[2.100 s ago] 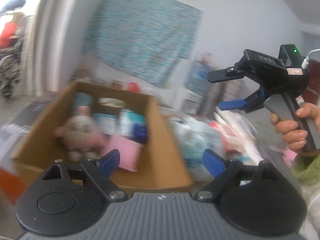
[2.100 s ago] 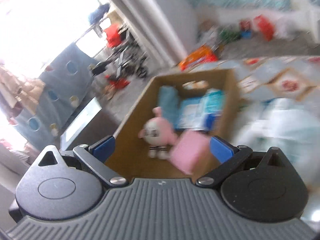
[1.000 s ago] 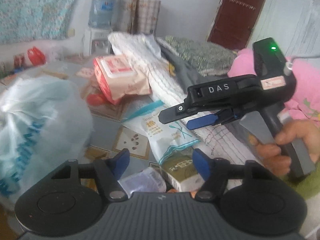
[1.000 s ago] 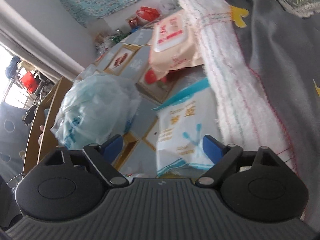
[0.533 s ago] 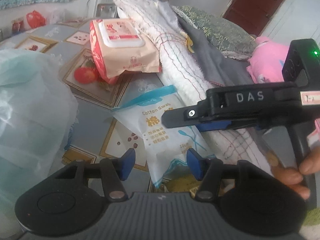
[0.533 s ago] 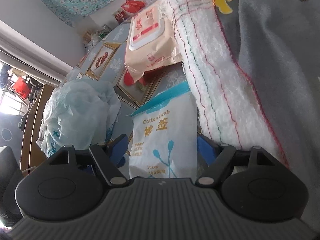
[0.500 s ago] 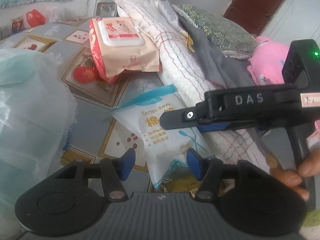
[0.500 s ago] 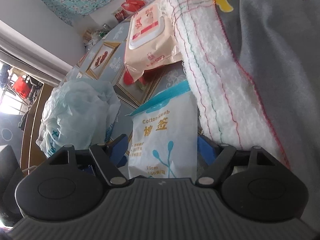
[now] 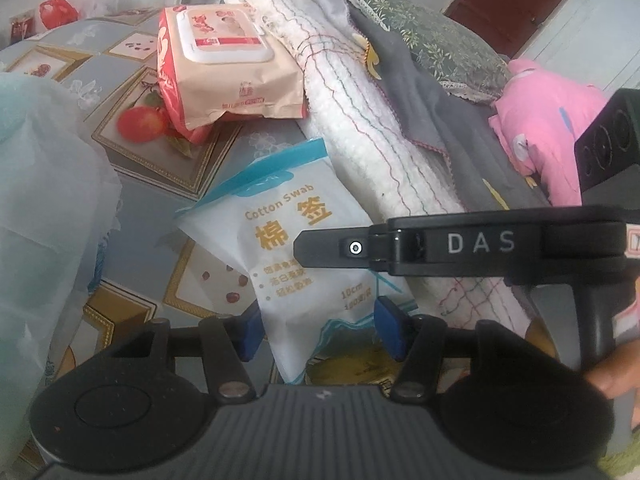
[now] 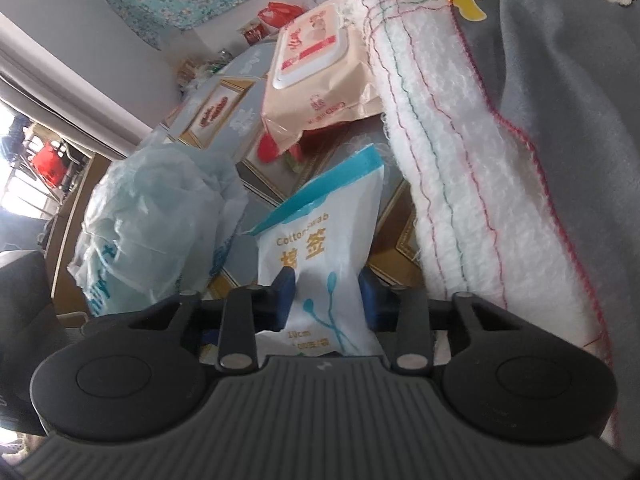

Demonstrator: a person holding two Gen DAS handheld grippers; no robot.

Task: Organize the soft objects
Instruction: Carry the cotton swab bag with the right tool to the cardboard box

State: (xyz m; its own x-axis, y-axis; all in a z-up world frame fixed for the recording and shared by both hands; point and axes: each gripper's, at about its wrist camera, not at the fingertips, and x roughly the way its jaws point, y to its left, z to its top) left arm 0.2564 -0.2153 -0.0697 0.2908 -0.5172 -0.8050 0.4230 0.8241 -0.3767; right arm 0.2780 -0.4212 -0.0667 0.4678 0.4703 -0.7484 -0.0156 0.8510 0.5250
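A white cotton swab bag (image 9: 296,236) with a blue top lies on the patterned cloth. My right gripper (image 10: 326,296) is shut on its lower end, and the bag (image 10: 324,256) bulges between the blue pads. In the left wrist view the right gripper (image 9: 320,250) reaches across the bag from the right. My left gripper (image 9: 320,330) is open, its pads on either side of the bag's lower end without squeezing it. A wet wipes pack (image 9: 224,64) lies beyond the bag.
A rolled white towel (image 9: 360,120) and a grey blanket (image 9: 432,92) lie right of the bag. A pale plastic bag (image 9: 44,208) bulges at the left. A pink soft item (image 9: 548,124) sits far right. A cardboard box edge (image 10: 76,208) shows left.
Both grippers moved in on the cotton swab bag. The right jaws closed from wide open onto the bag's lower end. The left jaws narrowed around it.
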